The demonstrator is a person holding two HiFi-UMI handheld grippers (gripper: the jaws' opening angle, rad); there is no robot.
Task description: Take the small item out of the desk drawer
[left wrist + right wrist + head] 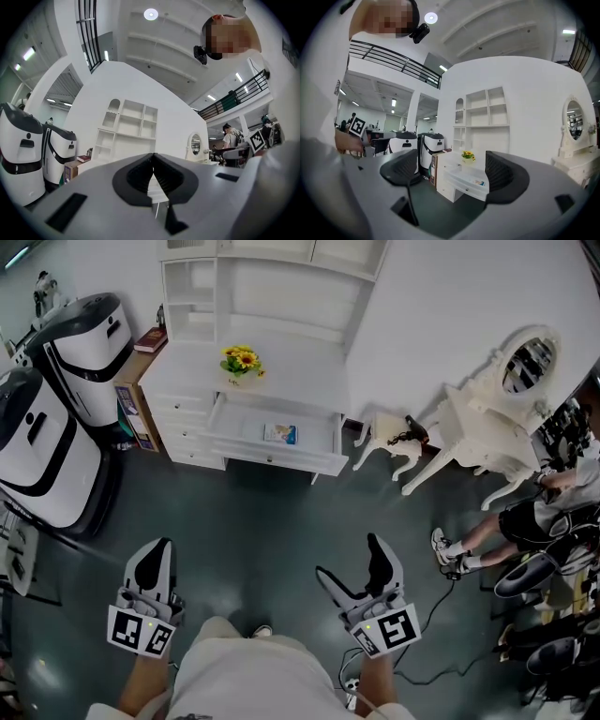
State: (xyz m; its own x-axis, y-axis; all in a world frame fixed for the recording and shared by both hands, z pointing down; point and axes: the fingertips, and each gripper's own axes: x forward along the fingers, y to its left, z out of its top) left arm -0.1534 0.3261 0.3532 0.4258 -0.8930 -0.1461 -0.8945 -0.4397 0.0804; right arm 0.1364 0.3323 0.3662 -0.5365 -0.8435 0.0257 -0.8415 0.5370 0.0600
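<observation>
I am holding both grippers low in the frame, well apart from the desk (302, 371) at upper centre. The left gripper (153, 561) is sitting with its jaws pressed together, gripping nothing. The right gripper (349, 563) is standing with its jaws wide apart, nothing between them. The drawer (281, 457) is standing pulled out of the desk front. The small item (280, 434), flat and blue-and-white, is lying inside it, right of centre. Yellow flowers (242, 360) are standing on the desk top above the drawer.
</observation>
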